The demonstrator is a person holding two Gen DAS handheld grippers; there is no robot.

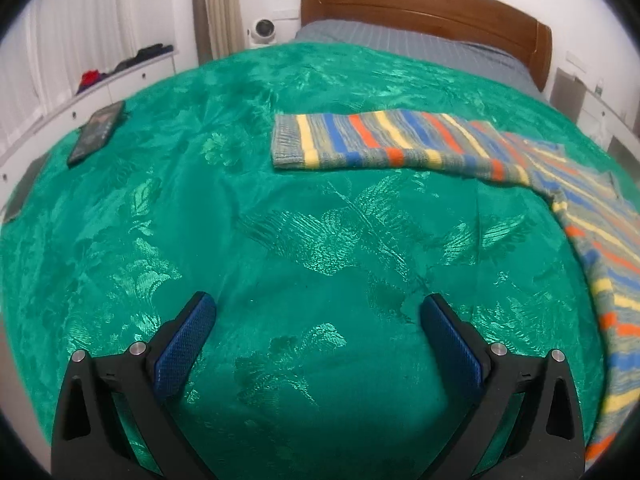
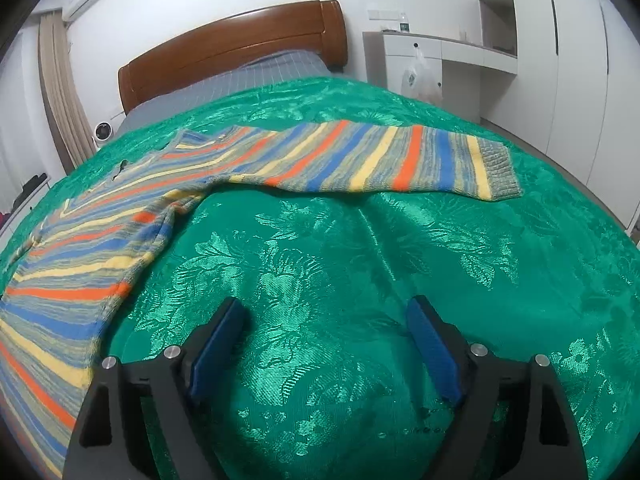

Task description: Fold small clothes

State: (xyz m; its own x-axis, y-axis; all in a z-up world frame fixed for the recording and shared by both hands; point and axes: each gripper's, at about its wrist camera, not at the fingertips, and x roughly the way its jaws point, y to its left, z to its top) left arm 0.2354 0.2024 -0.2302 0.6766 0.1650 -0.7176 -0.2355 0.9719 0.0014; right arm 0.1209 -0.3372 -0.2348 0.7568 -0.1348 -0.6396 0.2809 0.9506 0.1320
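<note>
A striped knit sweater (image 1: 400, 144) in grey, blue, orange and yellow lies flat on a green patterned bedspread (image 1: 280, 240). In the left wrist view one sleeve stretches left across the bed and the body runs down the right edge. My left gripper (image 1: 318, 306) stands open over bare bedspread, well short of the sleeve, with nothing between its blue pads. In the right wrist view the sweater (image 2: 320, 160) has its other sleeve stretched to the right and its body at the left. My right gripper (image 2: 326, 310) is open over the bedspread (image 2: 340, 260), holding nothing.
A dark phone-like slab (image 1: 96, 132) lies on the bedspread at the far left. The wooden headboard (image 1: 420, 4) and grey sheet are at the far end. White drawers (image 1: 100, 84) flank the left side; a white cabinet (image 2: 432, 64) with a hanging plastic bag stands at the right.
</note>
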